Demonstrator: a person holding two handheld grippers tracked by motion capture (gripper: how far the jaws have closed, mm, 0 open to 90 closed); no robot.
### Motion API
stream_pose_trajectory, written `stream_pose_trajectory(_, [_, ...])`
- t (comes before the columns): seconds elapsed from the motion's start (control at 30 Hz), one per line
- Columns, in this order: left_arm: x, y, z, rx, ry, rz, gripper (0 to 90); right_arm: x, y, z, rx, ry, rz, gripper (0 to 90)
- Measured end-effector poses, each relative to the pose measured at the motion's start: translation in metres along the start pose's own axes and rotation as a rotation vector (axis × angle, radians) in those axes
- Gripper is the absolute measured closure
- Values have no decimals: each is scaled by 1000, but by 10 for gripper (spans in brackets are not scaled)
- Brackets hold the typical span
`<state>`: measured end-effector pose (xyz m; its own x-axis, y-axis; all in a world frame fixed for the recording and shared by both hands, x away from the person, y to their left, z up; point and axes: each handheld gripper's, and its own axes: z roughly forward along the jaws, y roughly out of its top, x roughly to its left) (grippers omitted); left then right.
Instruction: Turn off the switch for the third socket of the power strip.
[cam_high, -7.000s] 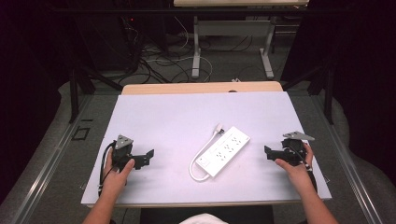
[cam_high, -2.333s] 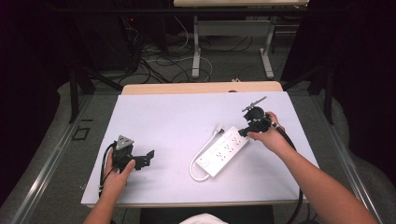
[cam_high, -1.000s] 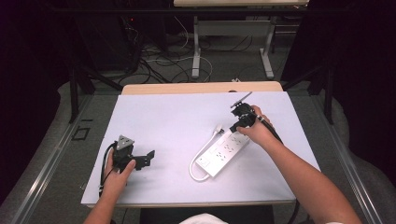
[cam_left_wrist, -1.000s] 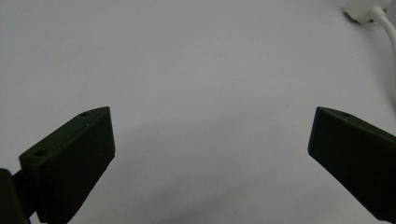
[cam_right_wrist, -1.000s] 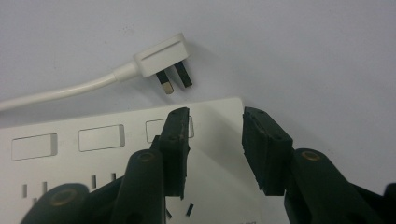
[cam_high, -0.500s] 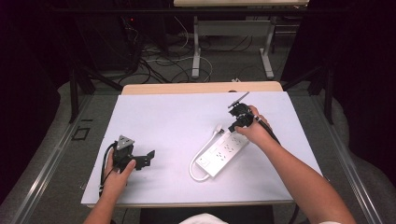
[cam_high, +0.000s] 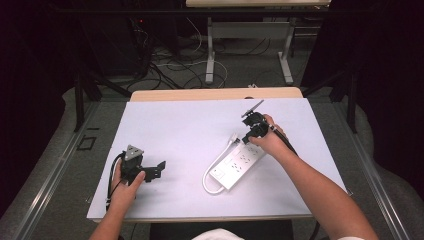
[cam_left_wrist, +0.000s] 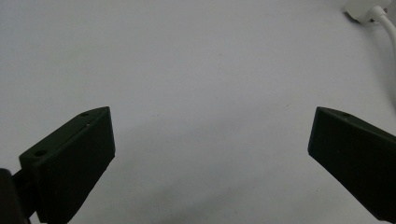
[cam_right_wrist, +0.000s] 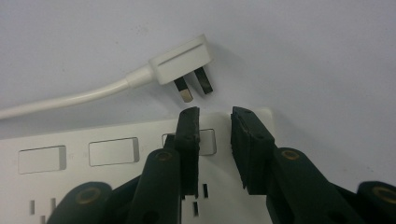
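Item, worktop: a pale lilac-white rectangular worktop (cam_high: 175, 130) bearing one appliance and our two hand-held tools.

Item, appliance: a white plastic oblong power strip (cam_high: 237, 164) lying flat near the middle of the worktop, right of centre; its long axis runs diagonally, near-left to far-right in the high view; its white round cord (cam_high: 210, 182) leaves the near end, loops round the left flank and ends in a white flat-bodied plug with two dark blades (cam_right_wrist: 184, 63); the plug lies on the worktop just beyond the strip's far end, apart from it, blades pointing back toward the strip.

Item, right tongs (cam_right_wrist: 214, 116): poised over the far end of the strip, jaws parted by a narrow gap and holding nothing; the tips stand at the strip's far edge; the plug lies just ahead of them and a little to their left in the right gripper view, its body lying crosswise to the jaws; we judge a short forward reach with slight widening would bring the jaws astride it.

Item, left tongs (cam_left_wrist: 210, 135): jaws spread wide, empty, resting low over bare worktop at the near left, well apart from the strip; the right hand (cam_high: 270, 142) is plainly the nearer to the plug.
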<state>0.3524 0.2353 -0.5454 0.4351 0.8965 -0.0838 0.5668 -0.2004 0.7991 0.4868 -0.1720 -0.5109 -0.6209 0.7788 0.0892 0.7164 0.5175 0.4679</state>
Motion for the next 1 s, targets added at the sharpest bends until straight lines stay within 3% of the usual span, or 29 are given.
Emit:
stream_pose_trajectory(0.03, [0,0,0,-6,0,1,6,0,1,-1,34,-7,0,740])
stream_pose_trajectory(0.2, [0,0,0,-6,1,2,6,1,2,-1,54,9,7,779])
stream_pose_trajectory(0.63, [0,0,0,-2,1,3,6,2,2,-1,24,13,-6,865])
stream_pose_trajectory(1.0, [0,0,0,-11,4,0,6,1,1,-1,25,15,-18,868])
